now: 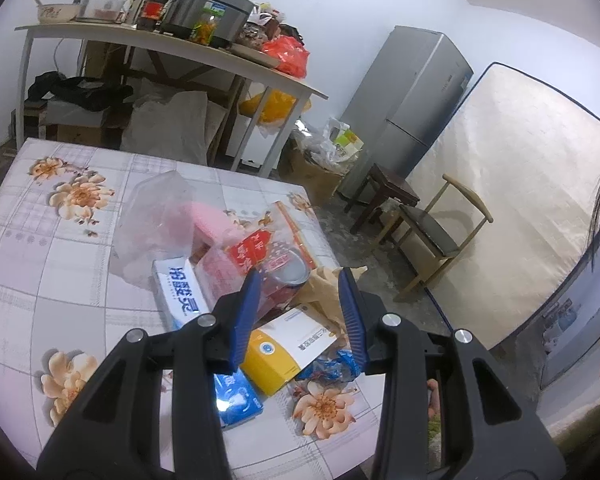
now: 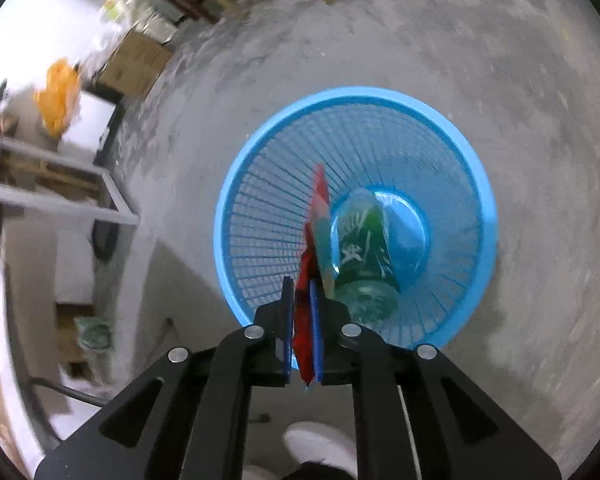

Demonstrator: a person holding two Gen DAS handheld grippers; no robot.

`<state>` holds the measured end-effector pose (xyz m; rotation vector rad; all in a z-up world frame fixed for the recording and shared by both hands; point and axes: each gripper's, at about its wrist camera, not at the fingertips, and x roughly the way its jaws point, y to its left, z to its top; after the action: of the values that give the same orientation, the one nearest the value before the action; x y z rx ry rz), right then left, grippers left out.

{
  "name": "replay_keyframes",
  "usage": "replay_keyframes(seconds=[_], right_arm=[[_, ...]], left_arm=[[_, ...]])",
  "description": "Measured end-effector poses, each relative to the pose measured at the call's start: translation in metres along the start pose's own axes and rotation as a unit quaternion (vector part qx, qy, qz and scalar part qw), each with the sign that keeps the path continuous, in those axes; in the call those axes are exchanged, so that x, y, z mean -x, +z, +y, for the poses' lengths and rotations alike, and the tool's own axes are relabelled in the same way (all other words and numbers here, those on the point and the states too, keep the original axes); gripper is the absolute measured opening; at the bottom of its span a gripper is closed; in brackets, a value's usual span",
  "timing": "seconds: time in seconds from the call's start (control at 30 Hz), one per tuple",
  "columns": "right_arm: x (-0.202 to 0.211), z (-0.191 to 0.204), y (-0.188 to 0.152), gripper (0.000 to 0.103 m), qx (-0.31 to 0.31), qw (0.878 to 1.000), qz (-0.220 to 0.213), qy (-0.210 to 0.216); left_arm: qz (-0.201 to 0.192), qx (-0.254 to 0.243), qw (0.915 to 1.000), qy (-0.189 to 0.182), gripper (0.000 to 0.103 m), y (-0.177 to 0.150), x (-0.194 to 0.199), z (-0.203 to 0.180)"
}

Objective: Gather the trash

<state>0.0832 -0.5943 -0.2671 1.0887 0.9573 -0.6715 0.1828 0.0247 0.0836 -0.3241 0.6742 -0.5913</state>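
Note:
A pile of trash lies on the floral table (image 1: pixel 60 248): a red can (image 1: pixel 284 280), a yellow-and-white box (image 1: pixel 280 352), a white-and-blue box (image 1: pixel 178 300), a blue packet (image 1: pixel 236 396), a clear plastic bag (image 1: pixel 156 220) and brown paper (image 1: pixel 324 284). My left gripper (image 1: pixel 300 276) hovers open just above the can, nothing between its pads. In the right wrist view my right gripper (image 2: pixel 300 284) points down over a blue mesh basket (image 2: pixel 260 160) on the floor, shut on a red wrapper (image 2: pixel 308 264). A green bottle (image 2: pixel 364 248) lies inside the basket.
Behind the floral table stands a white table (image 1: pixel 220 60) loaded with a cooker and jars. A grey fridge (image 1: pixel 412 100), a wooden chair (image 1: pixel 432 236) and an upright mattress (image 1: pixel 520 200) are on the right. A person's shoe (image 2: pixel 320 444) is near the basket.

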Motion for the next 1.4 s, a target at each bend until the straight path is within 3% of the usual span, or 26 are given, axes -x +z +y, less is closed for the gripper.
replay_keyframes(seconds=[0.1,0.4,0.63,0.77,0.83,0.97,1.13,1.23,1.4], right_arm=[[-0.009,0.01,-0.006,0.014,0.028,1.0,0.013,-0.002],[-0.052,0.023,-0.002,0.014,0.118,0.989,0.024,-0.085],[-0.087,0.011,0.006,0.012,0.123,0.982,0.044,-0.135],[-0.08,0.003,0.005,0.013,0.098,0.987,0.046,-0.118],[-0.064,0.001,0.003,0.015,0.091,0.991,0.04,-0.093],[-0.009,0.003,-0.008,0.042,0.09,0.994,0.012,-0.054],[0.074,0.018,-0.027,0.057,0.11,0.993,-0.03,-0.017],[0.132,0.036,-0.044,0.063,0.146,0.987,-0.069,-0.002],[0.224,0.075,-0.09,0.066,0.222,0.964,-0.134,0.051]], left_arm=[[0.004,0.007,1.0,0.005,0.039,-0.003,0.0,0.006],[0.014,0.017,0.9998,0.004,0.04,-0.007,-0.005,0.017],[0.032,0.016,0.9993,0.01,0.04,-0.016,-0.018,0.021],[0.042,0.012,0.9989,0.015,0.045,-0.021,-0.026,0.023],[0.044,0.01,0.9988,0.018,0.046,-0.023,-0.028,0.023],[0.047,0.001,0.9985,0.028,0.05,-0.027,-0.03,0.022],[0.047,-0.015,0.9981,0.036,0.059,-0.034,-0.025,0.021],[0.044,-0.03,0.9978,0.039,0.063,-0.04,-0.017,0.019],[0.032,-0.066,0.9963,0.043,0.067,-0.052,-0.002,0.011]])
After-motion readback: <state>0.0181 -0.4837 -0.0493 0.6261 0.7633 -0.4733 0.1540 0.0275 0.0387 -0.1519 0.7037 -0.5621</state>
